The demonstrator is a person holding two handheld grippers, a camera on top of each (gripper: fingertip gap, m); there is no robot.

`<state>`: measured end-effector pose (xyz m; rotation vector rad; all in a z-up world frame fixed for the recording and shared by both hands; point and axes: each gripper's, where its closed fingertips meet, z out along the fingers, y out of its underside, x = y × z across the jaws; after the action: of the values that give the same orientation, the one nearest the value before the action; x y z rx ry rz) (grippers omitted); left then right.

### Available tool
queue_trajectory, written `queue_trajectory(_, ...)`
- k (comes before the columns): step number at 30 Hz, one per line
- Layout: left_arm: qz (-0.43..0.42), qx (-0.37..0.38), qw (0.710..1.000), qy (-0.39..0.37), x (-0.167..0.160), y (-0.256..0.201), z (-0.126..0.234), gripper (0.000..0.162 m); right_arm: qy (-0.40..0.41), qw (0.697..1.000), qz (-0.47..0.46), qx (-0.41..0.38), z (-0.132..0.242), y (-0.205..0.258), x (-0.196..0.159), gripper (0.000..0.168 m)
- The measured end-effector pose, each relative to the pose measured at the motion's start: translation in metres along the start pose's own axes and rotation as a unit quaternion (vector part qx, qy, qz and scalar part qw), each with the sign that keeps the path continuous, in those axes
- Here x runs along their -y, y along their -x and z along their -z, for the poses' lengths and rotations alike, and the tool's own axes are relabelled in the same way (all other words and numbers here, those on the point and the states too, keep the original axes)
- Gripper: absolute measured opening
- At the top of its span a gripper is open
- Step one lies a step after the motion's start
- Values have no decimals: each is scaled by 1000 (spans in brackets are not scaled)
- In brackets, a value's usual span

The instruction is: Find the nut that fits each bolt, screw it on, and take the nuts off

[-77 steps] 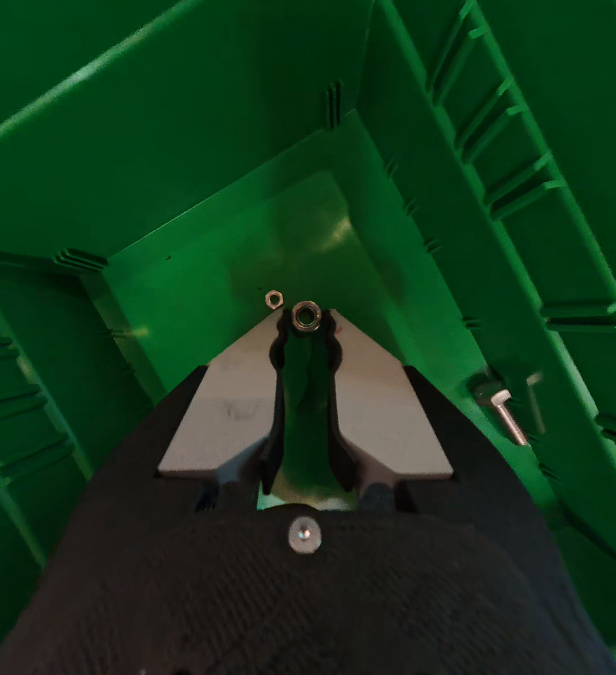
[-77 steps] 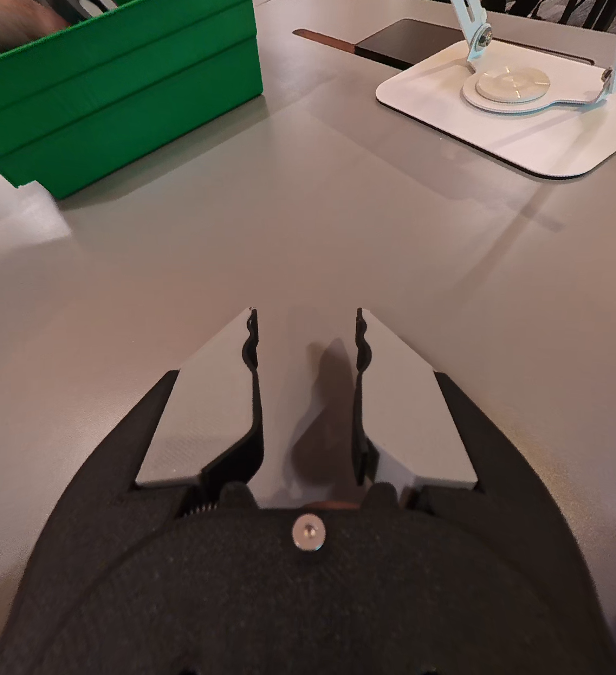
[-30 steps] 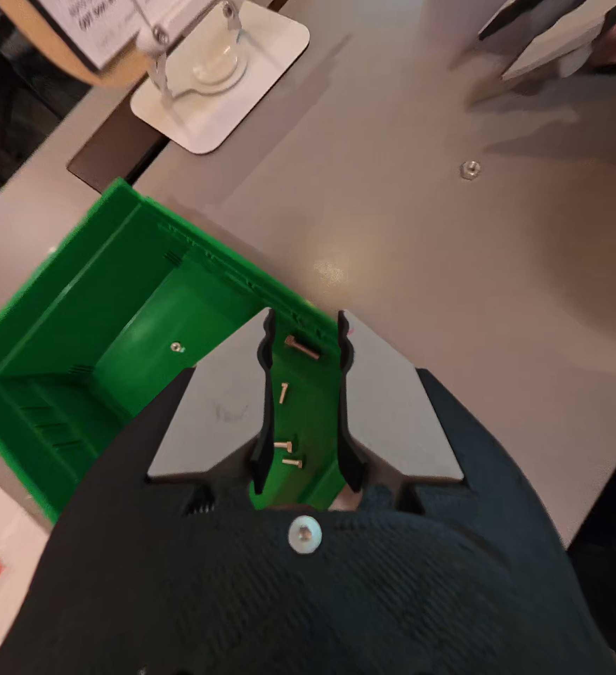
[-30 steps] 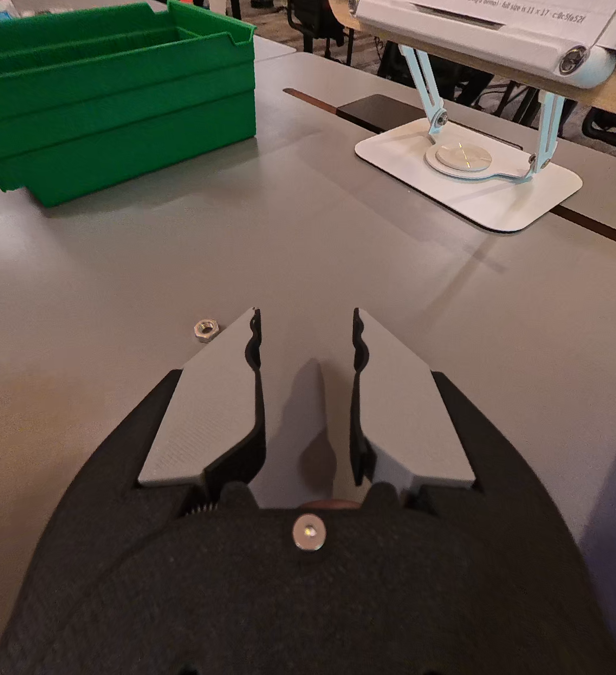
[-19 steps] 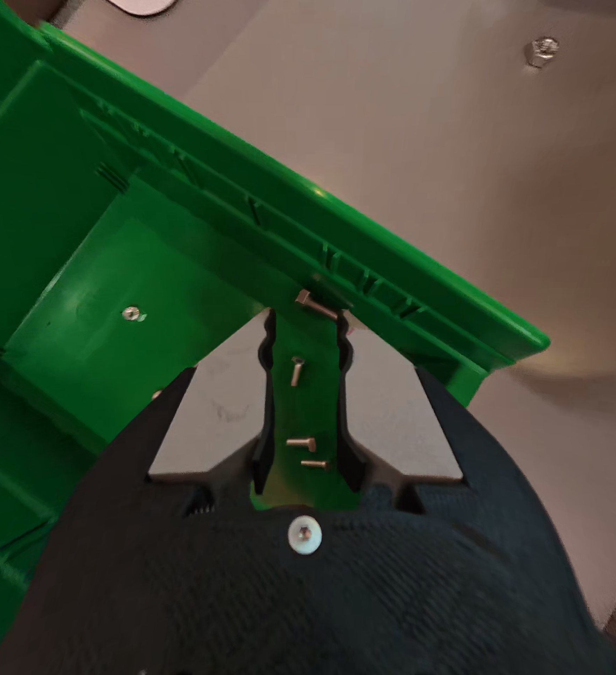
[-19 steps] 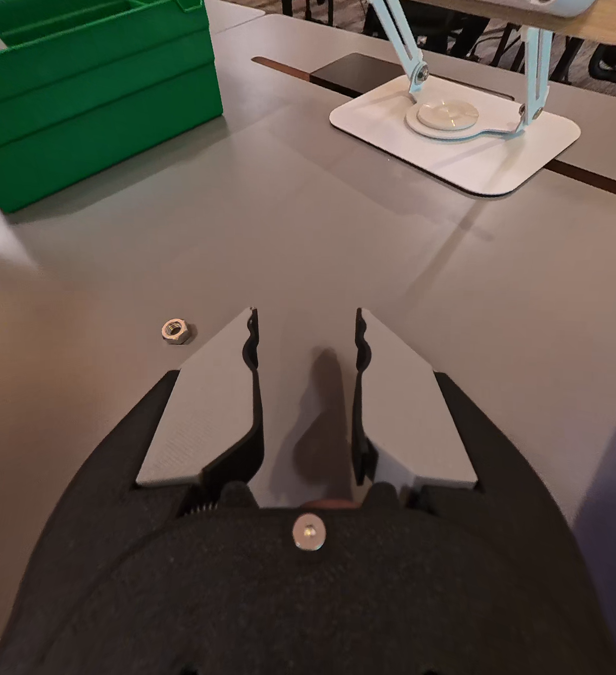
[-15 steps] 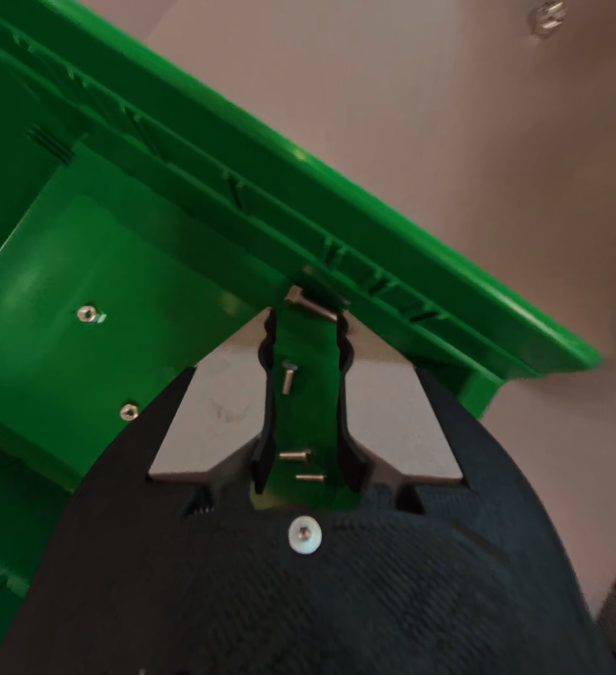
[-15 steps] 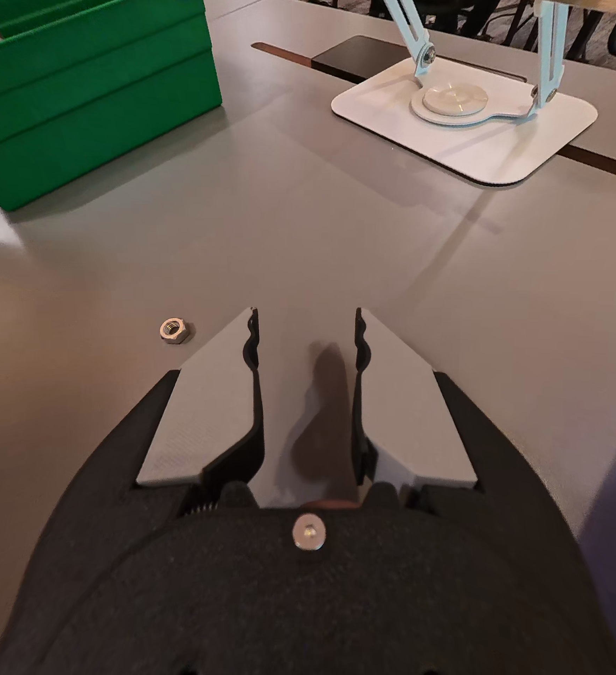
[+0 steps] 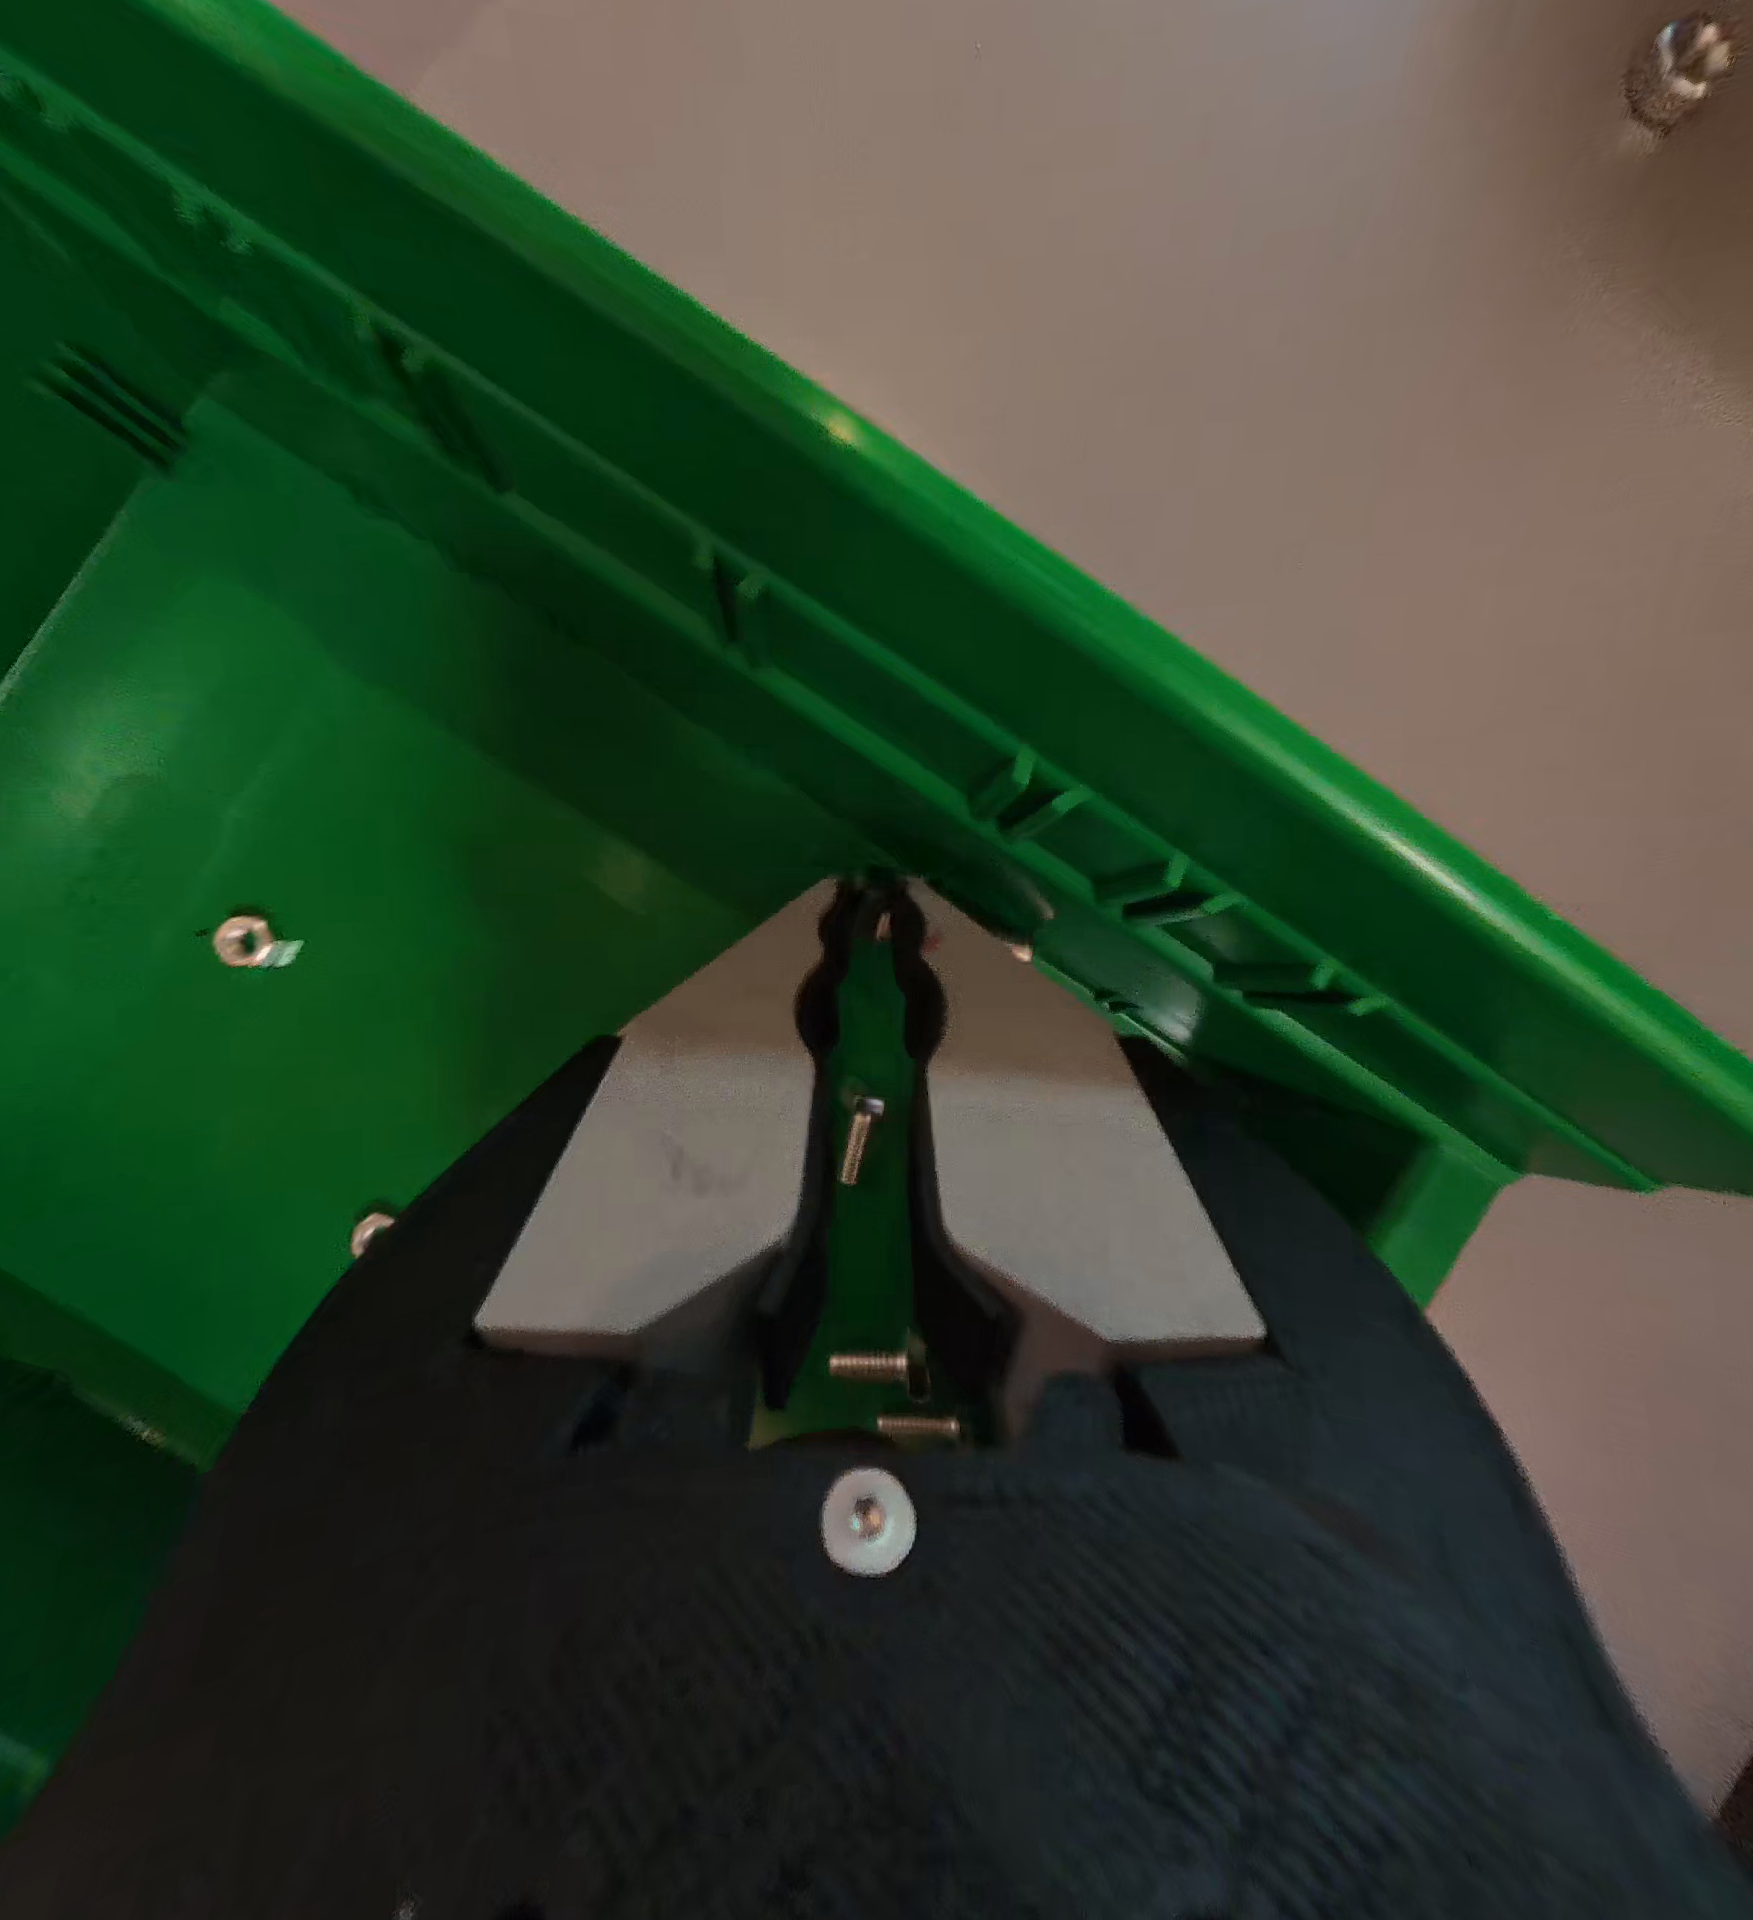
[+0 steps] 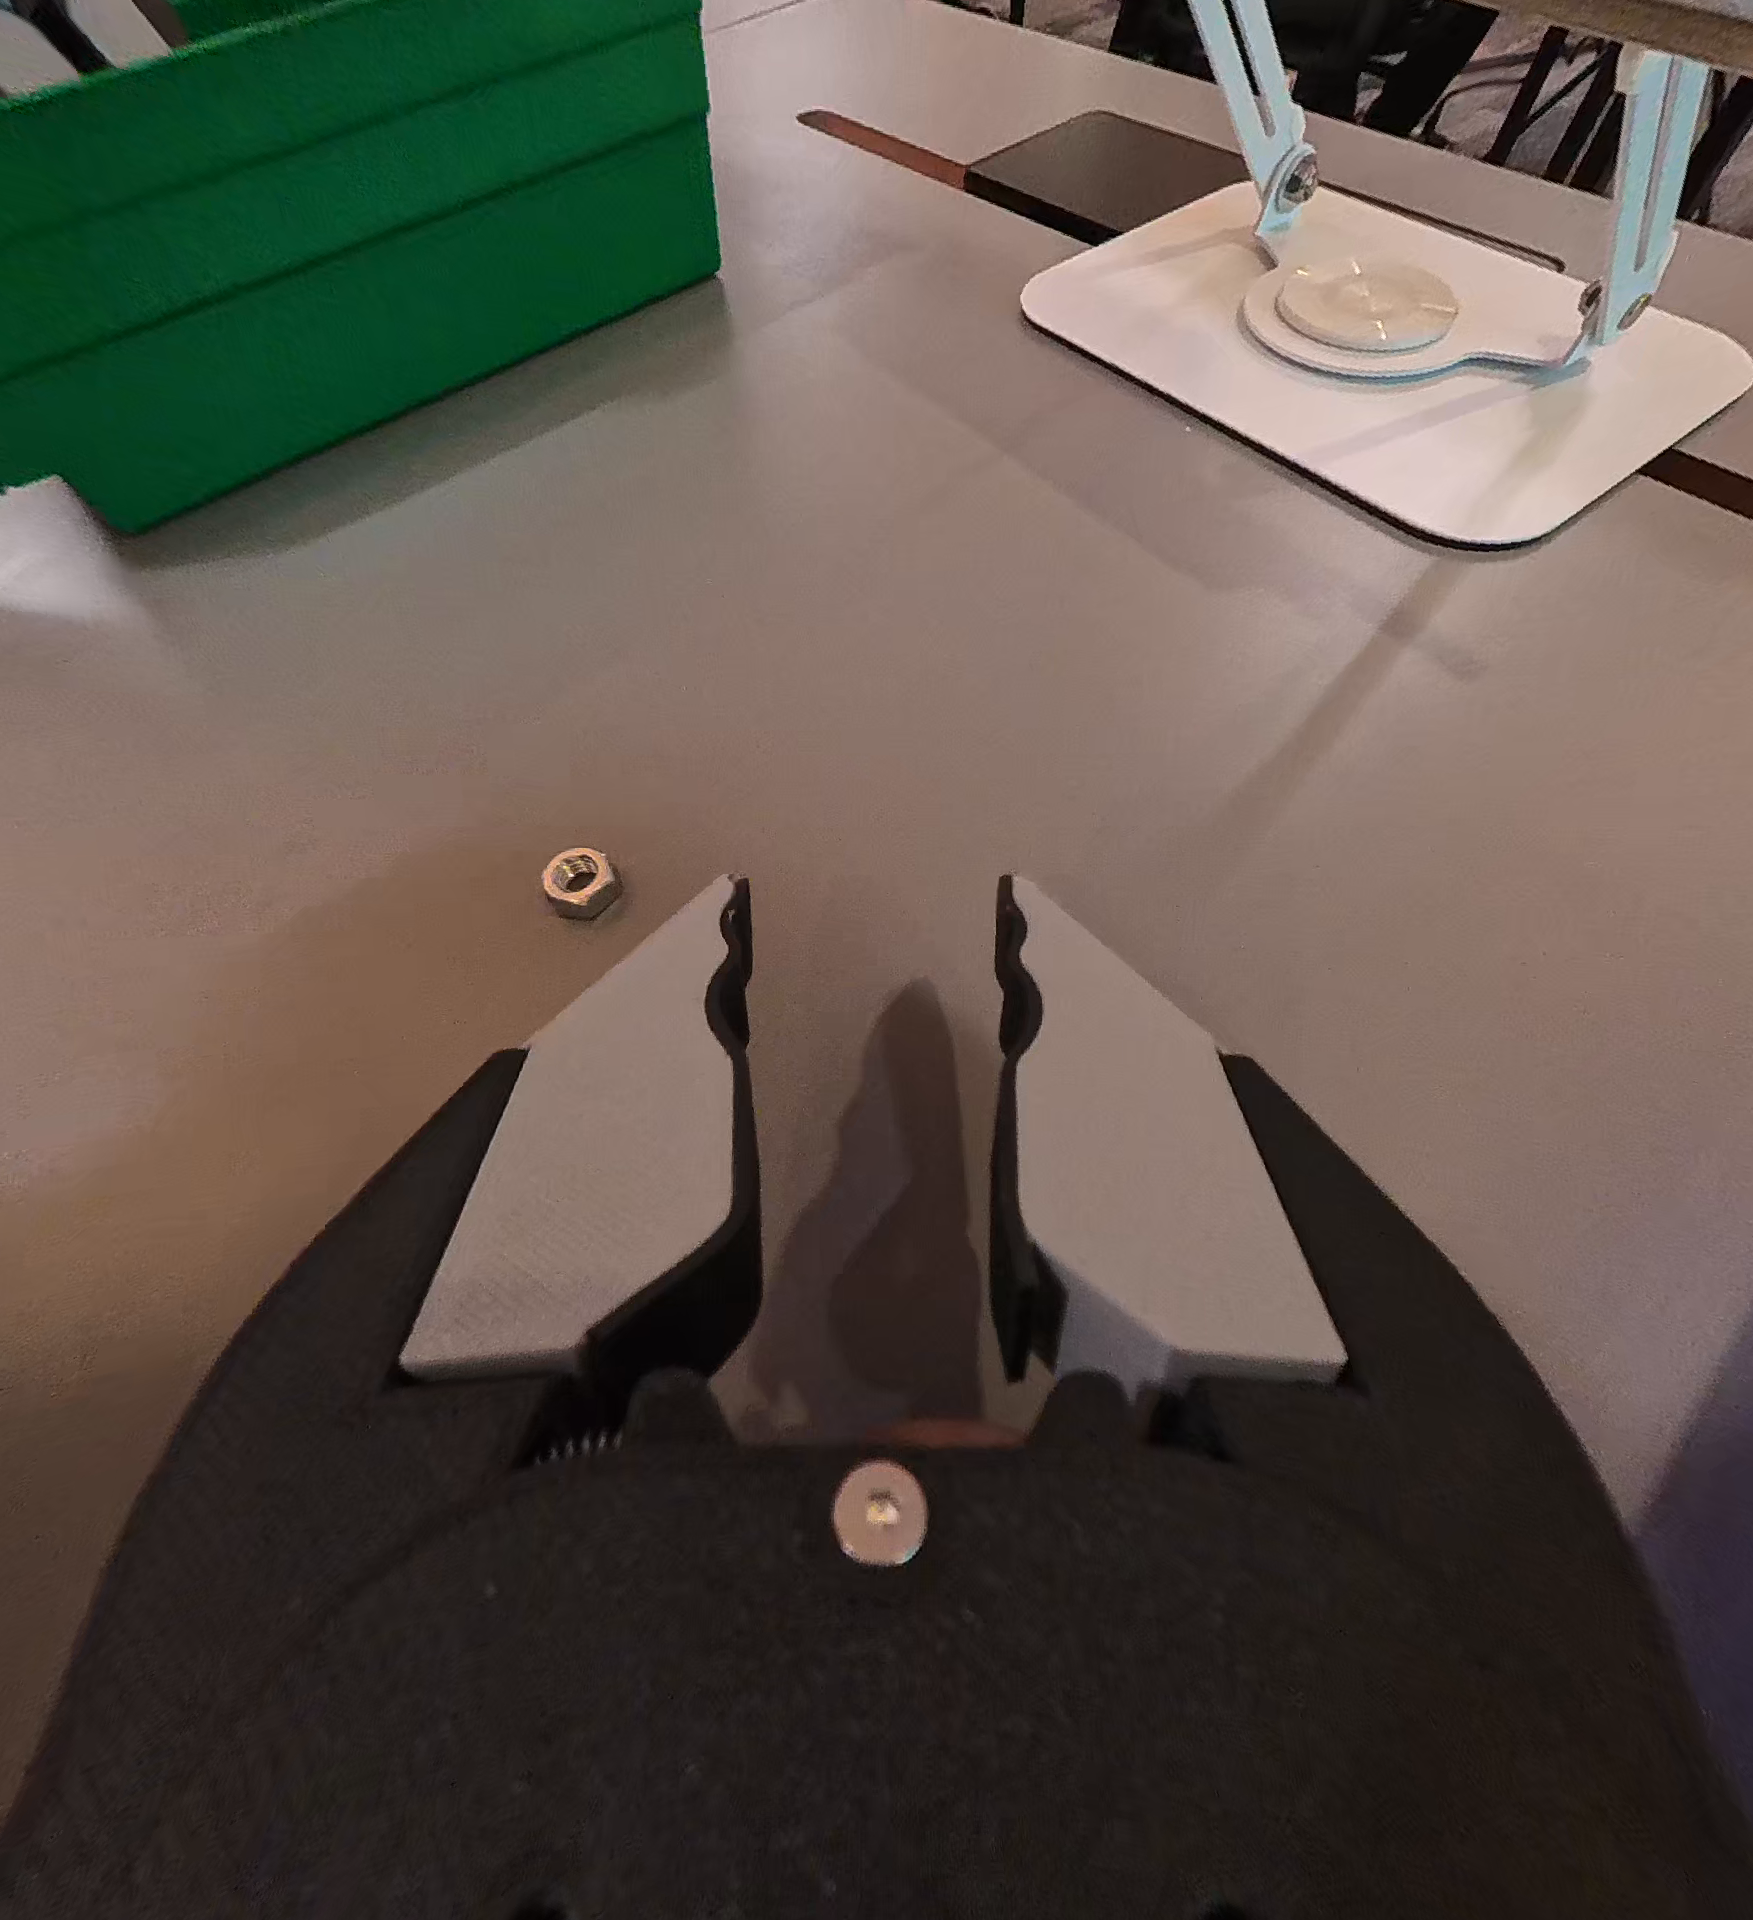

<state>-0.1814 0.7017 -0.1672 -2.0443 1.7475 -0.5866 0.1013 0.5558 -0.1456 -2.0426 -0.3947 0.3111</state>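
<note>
The left claw (image 9: 877,909) reaches down into the green bin (image 9: 955,582), its tips at the foot of the bin's long wall. Its jaws are drawn in until only a sliver of gap shows at the tips, and they pinch a bolt (image 9: 1020,948) lying crosswise along the wall's base. A bit of the shaft shows between the tips, and one end pokes out past the right finger. The view is blurred there, so I cannot tell how firm the grip is.

Between the fingers, farther from the wall, a small bolt (image 9: 861,1138) lies on the bin floor, pointing roughly toward the wall. Two more bolts (image 9: 867,1363) lie side by side near the claw's base, both crosswise. Out on the open bin floor, well away from the wall, sits a nut (image 9: 243,943). A second nut (image 9: 370,1231) peeks out at the edge of the claw's black body. Outside the bin, past its long wall, another nut (image 9: 1672,68) rests on the grey table (image 9: 1267,312).

The right claw (image 10: 872,904) hovers low over the table, well apart from the bin. Its jaws stand wide apart and hold nothing. The lone nut (image 10: 581,883) lies flat on the table on the bin side of this claw, just beside its left fingertip and not touching it. Beyond it, on the side away from the bin, a white stand (image 10: 1391,364) sits on the table.
</note>
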Motion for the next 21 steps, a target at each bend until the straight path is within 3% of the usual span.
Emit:
queue_trajectory(3, 20, 30, 999, -31, 11, 10, 23, 5, -10, 1000, -11, 21, 4, 10, 8, 45)
queue_trajectory(14, 45, 136, 989, -31, 25, 20, 72, 5, -44, 997, 45, 34, 23, 40, 28, 44)
queue_trajectory(17, 32, 142, 985, -88, 56, 0, 97, 4, -58, 996, 41, 53, 25, 48, 33, 45)
queue_trajectory(21, -30, 41, 979, -196, 128, -86, 98, 4, -113, 986, 62, 106, 36, 78, 51, 48)
